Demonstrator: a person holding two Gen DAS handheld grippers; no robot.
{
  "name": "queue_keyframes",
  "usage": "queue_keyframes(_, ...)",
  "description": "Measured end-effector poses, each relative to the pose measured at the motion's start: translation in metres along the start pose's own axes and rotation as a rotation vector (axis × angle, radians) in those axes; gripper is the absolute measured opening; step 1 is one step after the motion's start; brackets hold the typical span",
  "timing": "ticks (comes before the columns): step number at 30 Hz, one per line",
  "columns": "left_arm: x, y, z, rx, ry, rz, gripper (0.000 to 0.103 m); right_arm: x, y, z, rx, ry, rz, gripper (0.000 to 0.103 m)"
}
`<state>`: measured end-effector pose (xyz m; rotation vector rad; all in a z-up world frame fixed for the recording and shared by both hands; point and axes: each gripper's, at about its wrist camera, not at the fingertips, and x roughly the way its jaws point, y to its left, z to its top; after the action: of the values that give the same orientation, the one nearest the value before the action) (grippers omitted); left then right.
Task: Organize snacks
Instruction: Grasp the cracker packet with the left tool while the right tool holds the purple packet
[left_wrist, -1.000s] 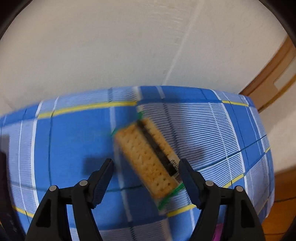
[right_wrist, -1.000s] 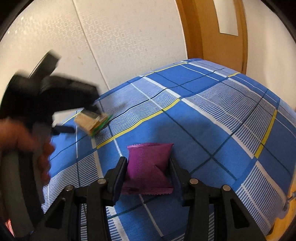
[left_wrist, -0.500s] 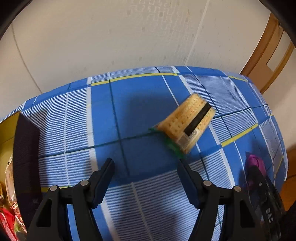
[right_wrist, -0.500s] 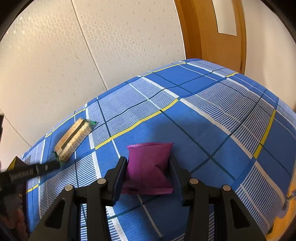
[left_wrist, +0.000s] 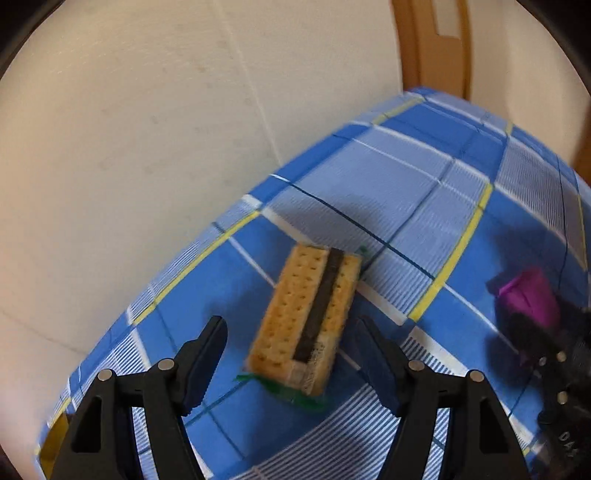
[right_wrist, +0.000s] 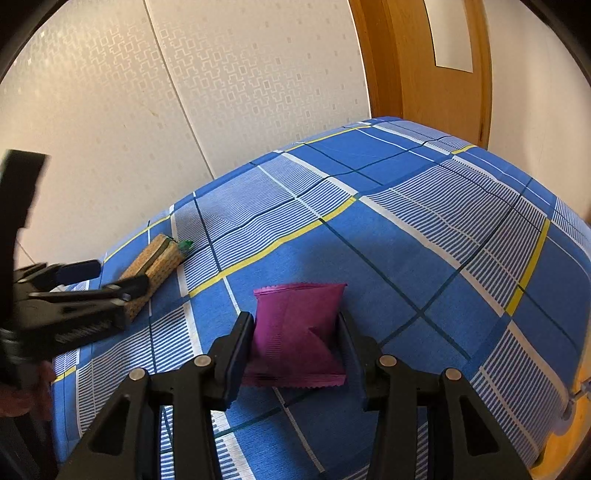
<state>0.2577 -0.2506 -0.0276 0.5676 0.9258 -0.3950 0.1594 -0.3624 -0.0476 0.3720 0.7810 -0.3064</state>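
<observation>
Door (right_wrist: 436, 62) (right wrist only), purple packet (right_wrist: 295, 332) gripped.

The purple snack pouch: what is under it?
The purple snack pouch lies on the blue checked cloth, between the right gripper fingers. What the cloth covers cannot be seen.

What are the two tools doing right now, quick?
Left tool: open, holding nothing; the tan cracker packet with a dark stripe lies between its fingers, untouched.
Right tool: shut on the purple foil snack pouch.
</observation>
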Motion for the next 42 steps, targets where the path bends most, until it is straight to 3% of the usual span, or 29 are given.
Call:
queue_keyframes(2, 0.007, -0.003, -0.003, 0.017, 0.013, -0.014, 0.070, 0.000, 0.000, 0.000, -0.001, 0.000, -0.001, 0.047)
queue_keyframes(5, 0.002, -0.002, -0.010, -0.011, -0.022, -0.005, 0.048, 0.000, 0.000, 0.000, 0.000, 0.000, -0.001, 0.047)
queue_keyframes(10, -0.010, -0.012, -0.029, 0.047, -0.036, 0.033, 0.045, 0.000, 0.001, 0.000, 0.001, 0.000, 0.000, 0.047)
queue_keyframes(14, -0.022, -0.012, -0.041, -0.024, -0.045, 0.038, 0.042, 0.000, 0.001, 0.000, -0.001, 0.000, -0.002, 0.047)
queue_keyframes(16, -0.033, -0.009, -0.052, -0.085, -0.060, 0.024, 0.029, 0.000, 0.001, 0.000, -0.002, 0.000, -0.003, 0.047)
queue_keyframes(18, -0.041, -0.009, -0.055, -0.121, -0.087, 0.020, 0.005, 0.000, 0.001, 0.000, -0.005, 0.000, -0.005, 0.047)
queue_keyframes(24, -0.055, -0.006, -0.075, -0.174, -0.058, -0.060, 0.005, 0.001, 0.001, 0.000, -0.010, 0.002, -0.008, 0.047)
queue_keyframes(26, -0.059, -0.005, -0.080, -0.189, -0.086, -0.083, 0.008, 0.001, 0.001, 0.000, -0.011, 0.002, -0.008, 0.047)
queue_keyframes(27, -0.060, -0.005, -0.080, -0.196, -0.097, -0.081, 0.025, 0.001, 0.001, 0.000, -0.012, 0.002, -0.009, 0.047)
queue_keyframes(29, -0.061, -0.001, -0.077, -0.220, -0.099, -0.081, 0.047, 0.001, 0.001, 0.000, -0.014, 0.003, -0.011, 0.047)
queue_keyframes(31, -0.063, 0.004, -0.070, -0.222, -0.124, -0.065, 0.047, 0.001, 0.001, 0.000, -0.015, 0.003, -0.011, 0.047)
queue_keyframes(34, -0.049, 0.009, -0.055, -0.172, -0.101, -0.038, 0.062, 0.001, 0.001, 0.000, -0.016, 0.003, -0.009, 0.047)
queue_keyframes(38, -0.022, 0.017, -0.043, -0.121, -0.021, -0.024, 0.063, 0.000, 0.000, 0.000, -0.016, 0.004, -0.006, 0.048)
queue_keyframes(41, -0.013, 0.023, -0.043, -0.133, 0.008, -0.072, 0.062, 0.001, 0.001, 0.000, -0.016, 0.004, -0.007, 0.048)
queue_keyframes(42, -0.012, 0.023, -0.046, -0.127, 0.012, -0.087, 0.057, 0.001, 0.001, 0.000, -0.016, 0.004, -0.007, 0.048)
